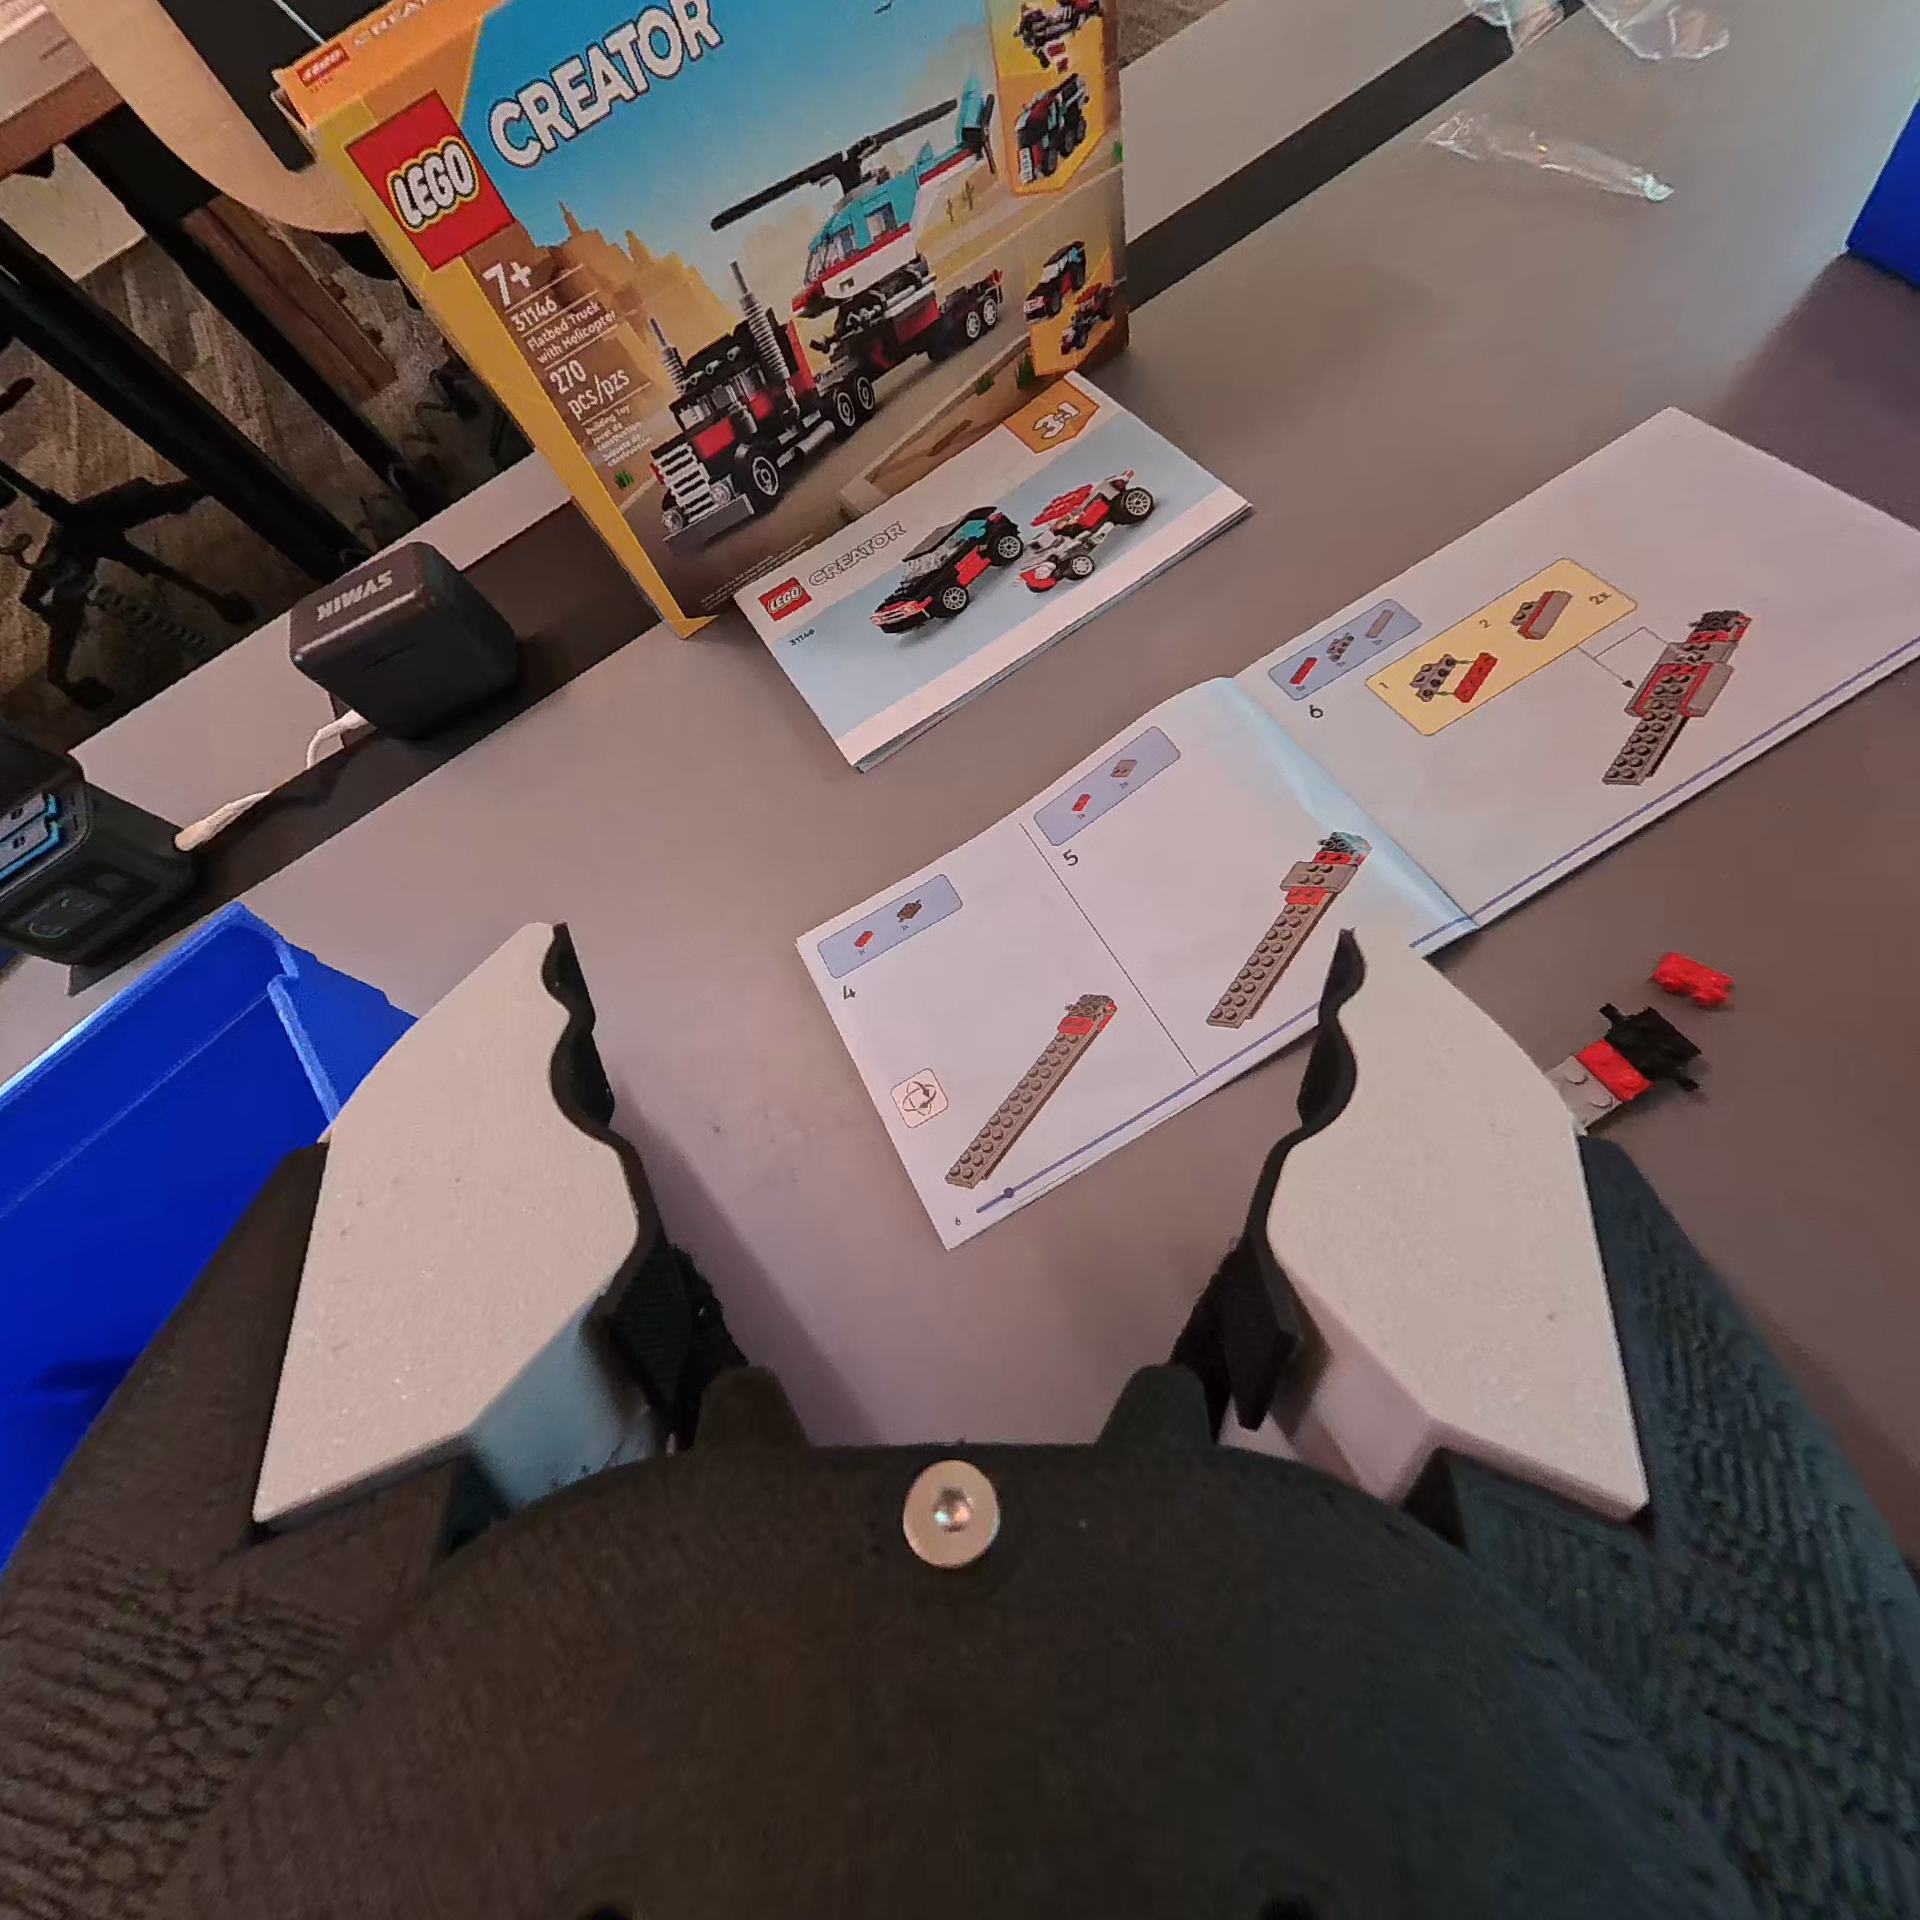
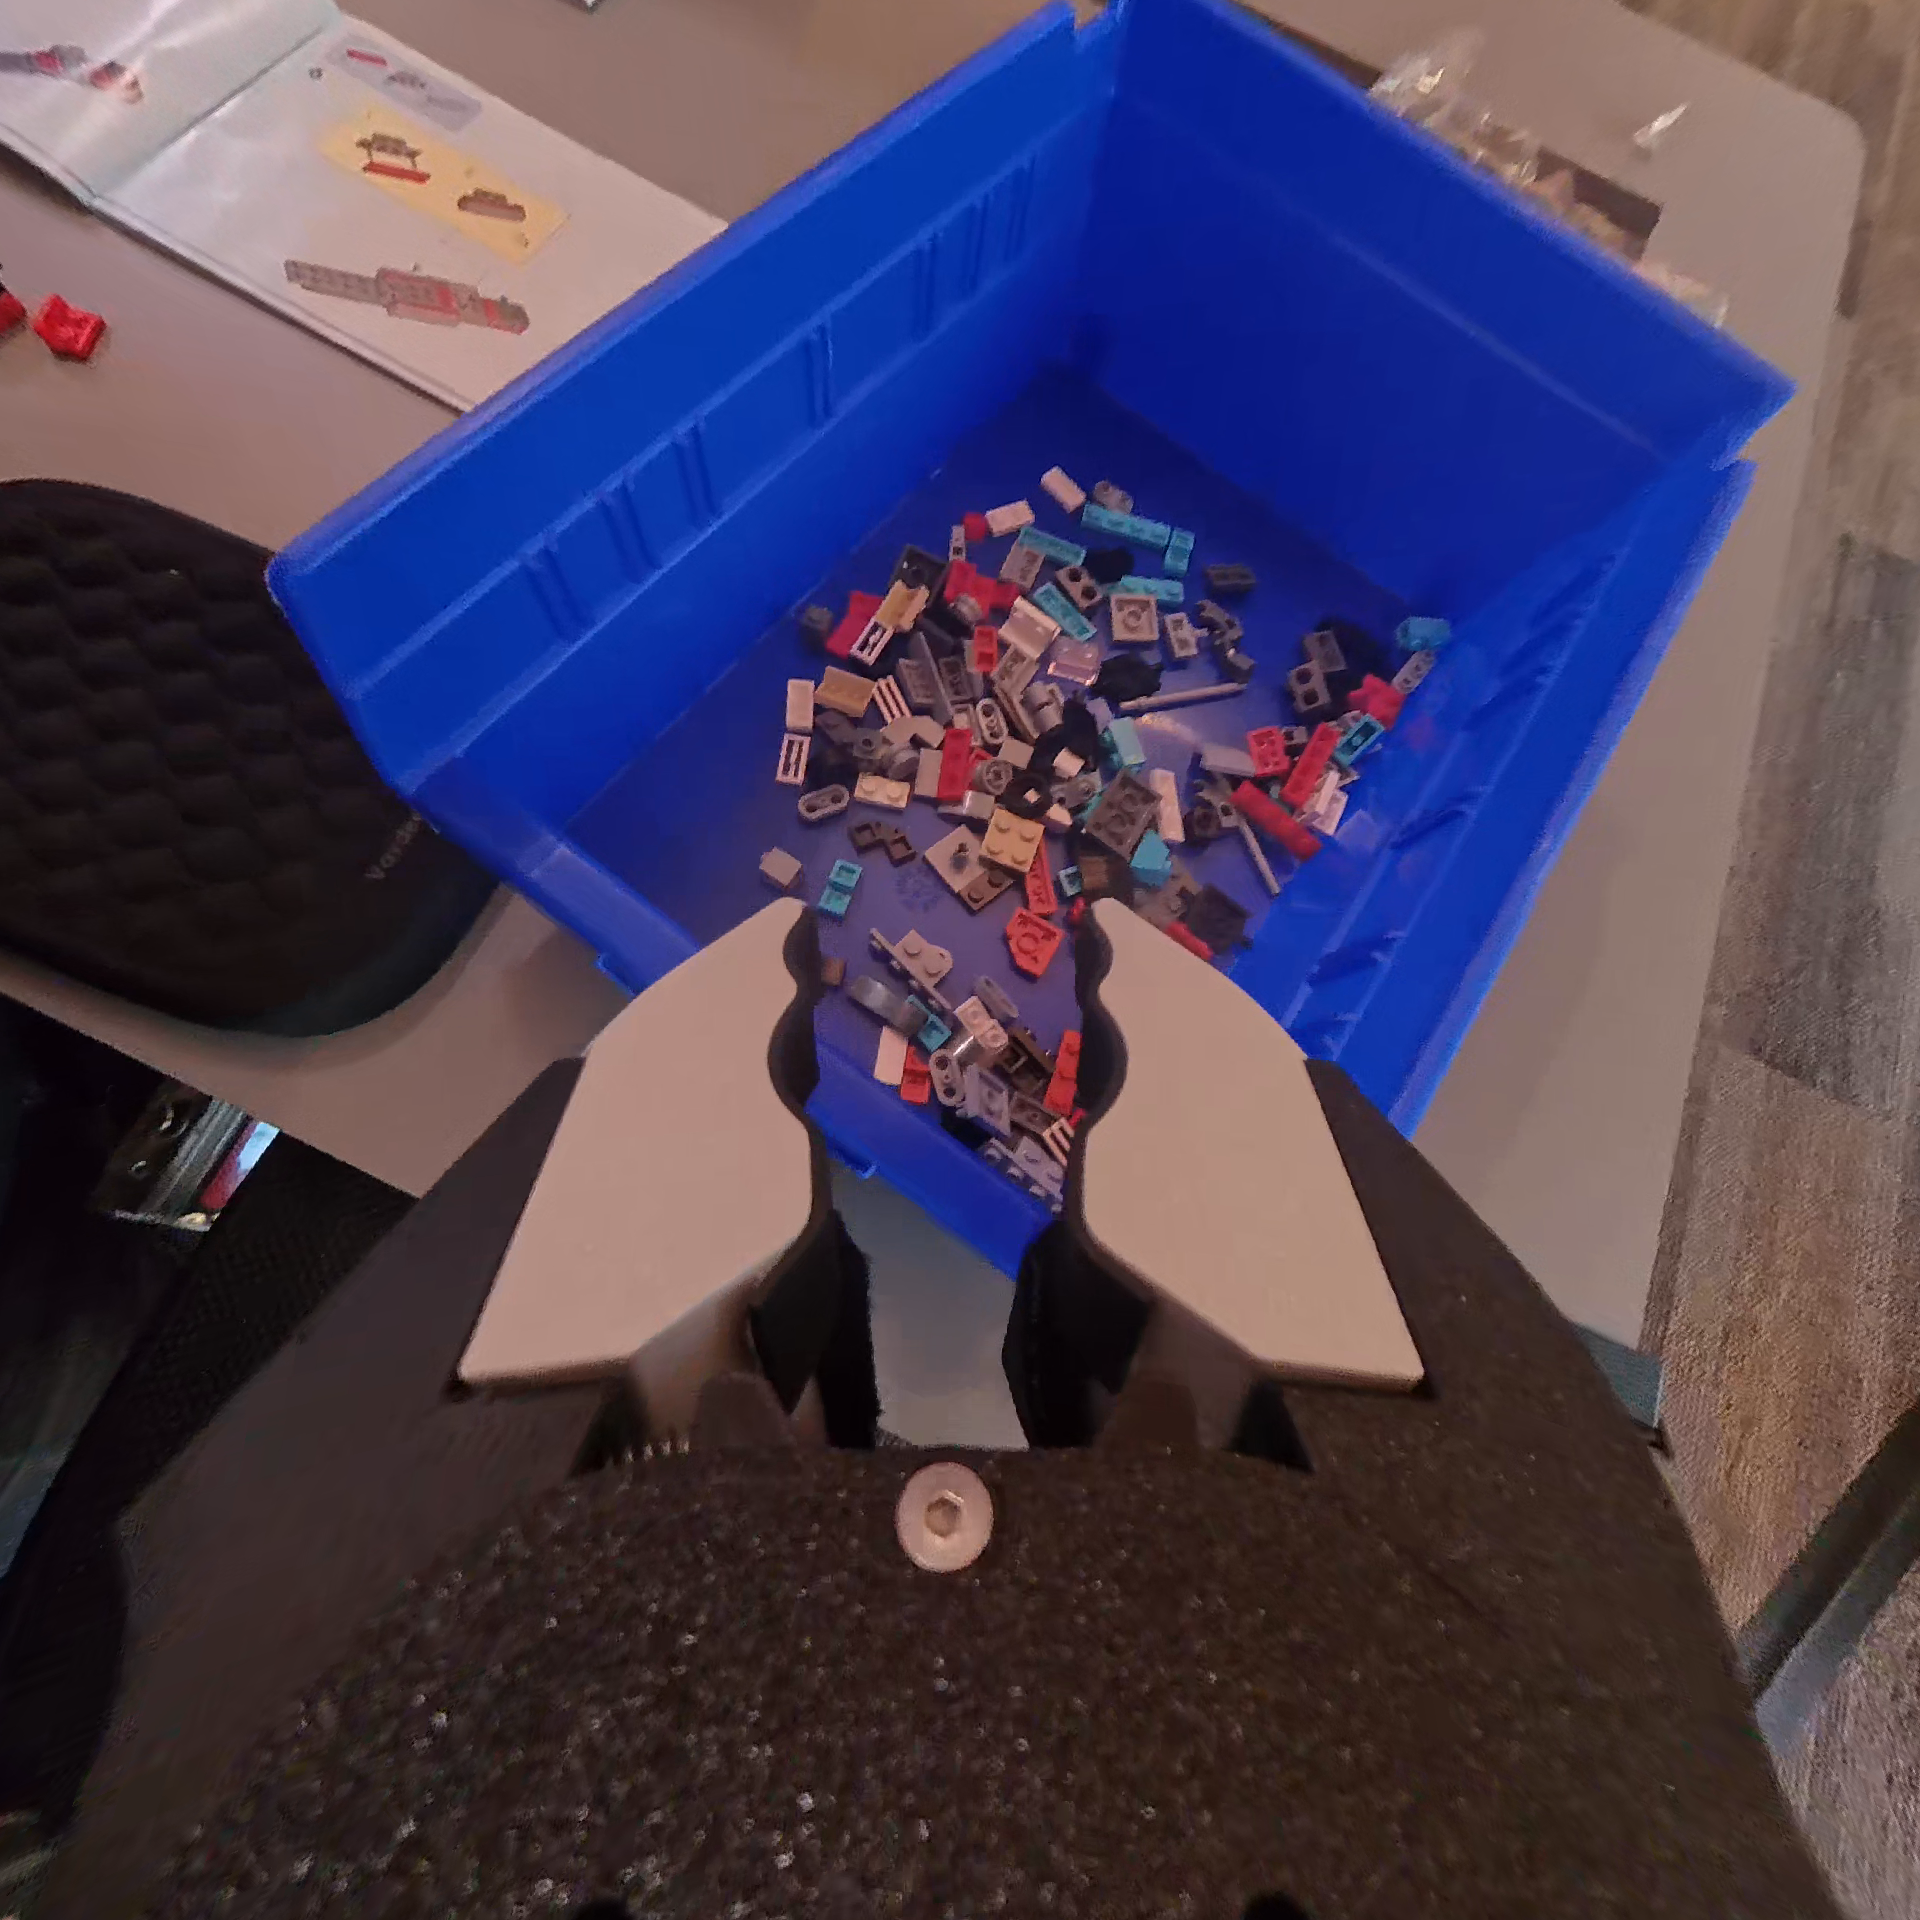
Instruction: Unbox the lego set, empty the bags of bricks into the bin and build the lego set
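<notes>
My left gripper [image 1: 951,951] is wide open and empty above the grey table, just left of the open instruction booklet [image 1: 1039,1039]. A partly built red, grey and black assembly [image 1: 1621,1060] and a loose red brick [image 1: 1691,979] lie right of the booklet. The upright set box [image 1: 727,291] stands behind. My right gripper [image 2: 948,914] is open and empty, hovering over the near end of a blue bin [image 2: 665,499]. Several loose bricks [image 2: 1070,727] of many colours lie on the bin's floor. The red brick [image 2: 68,327] also shows in the right wrist view.
A second closed booklet [image 1: 987,582] lies before the box. A blue bin [image 1: 135,1132] sits at my left gripper's left. Black devices [image 1: 405,639] with a white cable stand at the far left. Empty clear bags [image 1: 1548,156] lie at the back. A black padded cushion [image 2: 177,748] sits left of the bin. To reach the red brick [image 2: 68,327] in a straight line is about 15 cm for my left fingers, about 35 cm for my right. The left camera catches it too, in the left wrist view [image 1: 1703,974].
</notes>
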A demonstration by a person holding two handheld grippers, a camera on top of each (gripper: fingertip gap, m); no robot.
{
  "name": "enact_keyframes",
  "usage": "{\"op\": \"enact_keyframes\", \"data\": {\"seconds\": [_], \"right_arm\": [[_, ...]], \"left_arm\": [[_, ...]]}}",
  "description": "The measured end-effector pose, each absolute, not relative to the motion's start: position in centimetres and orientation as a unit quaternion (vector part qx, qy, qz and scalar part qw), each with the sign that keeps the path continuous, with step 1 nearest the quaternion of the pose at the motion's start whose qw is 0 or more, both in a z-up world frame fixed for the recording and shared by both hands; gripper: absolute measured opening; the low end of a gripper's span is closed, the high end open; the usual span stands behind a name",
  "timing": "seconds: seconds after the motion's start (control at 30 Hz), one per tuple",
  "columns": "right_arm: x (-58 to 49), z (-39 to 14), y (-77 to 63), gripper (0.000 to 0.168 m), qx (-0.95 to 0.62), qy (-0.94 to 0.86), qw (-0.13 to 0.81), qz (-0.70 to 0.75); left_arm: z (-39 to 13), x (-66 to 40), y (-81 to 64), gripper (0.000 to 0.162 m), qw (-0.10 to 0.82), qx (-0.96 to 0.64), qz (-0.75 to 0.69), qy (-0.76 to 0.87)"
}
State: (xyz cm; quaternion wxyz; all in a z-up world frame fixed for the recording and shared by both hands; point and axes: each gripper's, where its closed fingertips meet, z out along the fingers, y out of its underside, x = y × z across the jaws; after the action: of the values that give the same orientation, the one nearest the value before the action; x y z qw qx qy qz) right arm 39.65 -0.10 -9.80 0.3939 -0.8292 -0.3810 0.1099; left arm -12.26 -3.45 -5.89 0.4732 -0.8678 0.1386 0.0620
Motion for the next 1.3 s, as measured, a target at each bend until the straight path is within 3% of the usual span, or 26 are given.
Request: {"op": "enact_keyframes", "data": {"seconds": [0.2, 0.57, 0.77, 0.83, 0.93, 1.07, 1.17, 1.3], "right_arm": [[39.8, -12.1, -0.2, 0.053, -0.876, -0.354, 0.31, 0.107], [40.9, -15.1, 0.7, 0.049, -0.912, -0.336, 0.232, 0.023], [40.5, -15.1, 5.1, 0.011, -0.92, -0.295, 0.257, -0.004], [40.6, -15.8, 6.1, 0.018, -0.927, -0.286, 0.242, -0.007], [40.3, -17.0, 6.9, 0.06, -0.934, -0.285, 0.217, -0.004], [40.0, -18.2, 6.9, 0.067, -0.939, -0.291, 0.186, 0.001], [39.5, -18.3, 7.2, 0.057, -0.936, -0.296, 0.193, 0.004], [38.7, -17.5, 8.0, 0.021, -0.923, -0.307, 0.23, 0.003]], "left_arm": [[-6.4, -12.2, -3.0, 0.13, 0.471, -0.869, 0.057, 0.143], [-6.6, -12.3, -2.4, 0.13, 0.471, -0.868, 0.054, 0.147], [-6.9, -12.2, -2.6, 0.13, 0.475, -0.866, 0.047, 0.151], [-7.1, -12.5, -2.9, 0.13, 0.475, -0.866, 0.047, 0.147], [-7.5, -13.2, -3.4, 0.129, 0.472, -0.869, 0.05, 0.141], [-8.0, -14.1, -3.8, 0.127, 0.466, -0.873, 0.051, 0.134], [-8.2, -14.2, -3.7, 0.127, 0.469, -0.872, 0.046, 0.134], [-8.5, -14.1, -3.5, 0.127, 0.466, -0.872, 0.042, 0.142]]}}
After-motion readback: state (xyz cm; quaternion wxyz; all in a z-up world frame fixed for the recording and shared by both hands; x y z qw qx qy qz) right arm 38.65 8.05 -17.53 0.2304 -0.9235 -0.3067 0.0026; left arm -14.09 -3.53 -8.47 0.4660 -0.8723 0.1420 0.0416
